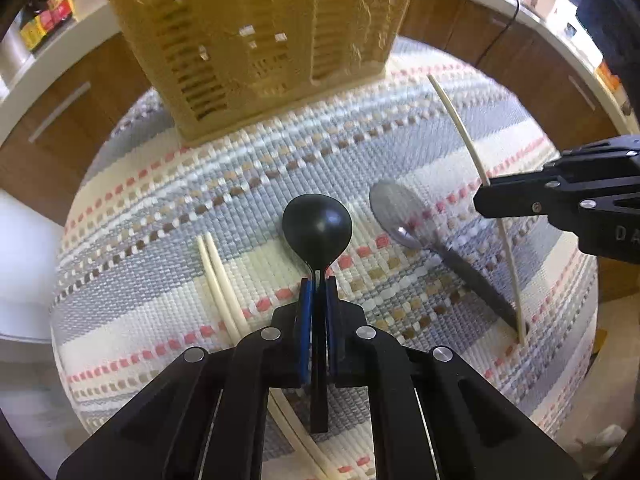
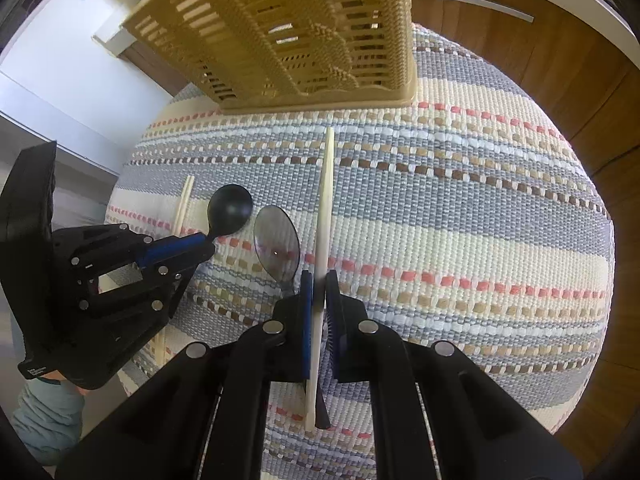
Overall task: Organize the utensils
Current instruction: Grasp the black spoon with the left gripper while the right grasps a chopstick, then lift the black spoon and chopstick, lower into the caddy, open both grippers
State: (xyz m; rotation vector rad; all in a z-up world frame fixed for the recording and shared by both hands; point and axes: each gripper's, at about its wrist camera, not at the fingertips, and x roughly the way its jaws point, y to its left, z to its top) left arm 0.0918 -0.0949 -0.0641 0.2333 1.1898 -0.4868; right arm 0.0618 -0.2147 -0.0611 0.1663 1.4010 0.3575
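Left gripper (image 1: 318, 280) clamps black spoon (image 1: 317, 224) by neck, above striped mat (image 1: 420, 152). Right gripper (image 2: 319, 276) pinches cream chopstick (image 2: 326, 200) — clear spoon (image 2: 277, 242) just beside. Beige basket (image 2: 288, 32) stands behind.

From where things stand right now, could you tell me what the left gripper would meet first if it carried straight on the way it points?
Probably the woven mat. The left gripper, shut on the black spoon, points steeply down at the cloth short of the slotted utensil basket; depth is unclear.
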